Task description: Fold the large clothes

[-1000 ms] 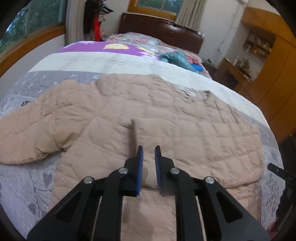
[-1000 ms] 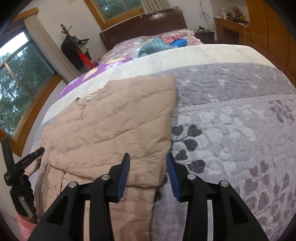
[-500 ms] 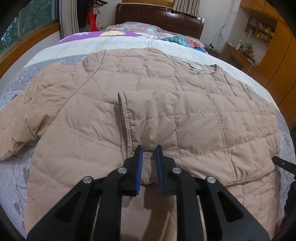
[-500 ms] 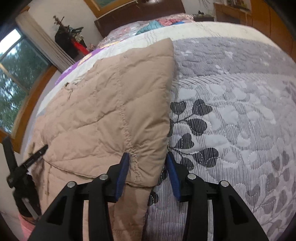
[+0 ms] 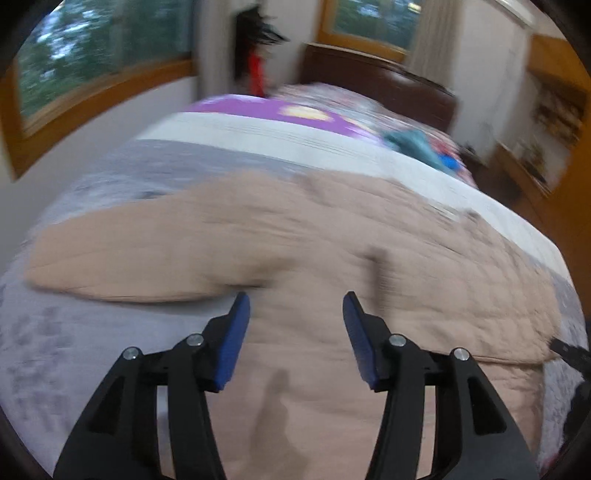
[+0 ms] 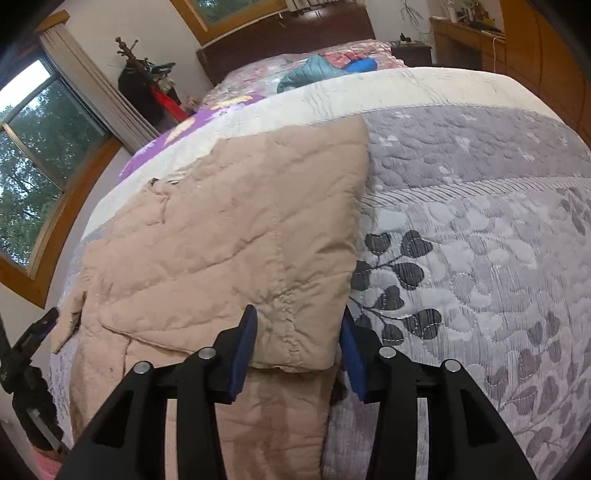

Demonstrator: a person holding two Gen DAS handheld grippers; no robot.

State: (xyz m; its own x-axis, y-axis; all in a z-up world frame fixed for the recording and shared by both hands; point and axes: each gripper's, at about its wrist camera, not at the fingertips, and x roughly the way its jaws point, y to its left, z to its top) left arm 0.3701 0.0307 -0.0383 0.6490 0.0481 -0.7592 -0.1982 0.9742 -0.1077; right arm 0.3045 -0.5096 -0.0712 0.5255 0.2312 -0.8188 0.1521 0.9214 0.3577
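A beige quilted jacket [image 5: 332,236] lies flat on the bed, one sleeve [image 5: 129,254] stretched out to the left. The left wrist view is blurred. My left gripper [image 5: 295,299] hovers over the jacket's lower body; its jaws are opening and nothing is between the blue pads [image 5: 232,339]. In the right wrist view the jacket [image 6: 221,240] has its right side folded inward. My right gripper [image 6: 298,317] sits at the folded part's near corner [image 6: 295,343]. Its jaws are opening slightly and the fabric lies between the pads without being pinched.
A grey leaf-patterned quilt [image 6: 480,258] covers the bed, with a cream band and purple sheet beyond. A teal garment [image 6: 310,72] and pillows lie by the dark headboard [image 6: 295,33]. Windows stand at left, a wooden cabinet [image 6: 535,44] at right.
My left gripper has let go of the folded sleeve cuff, opened wide and swung back and to the left. The right gripper has stayed at the folded corner, its jaws slightly wider.
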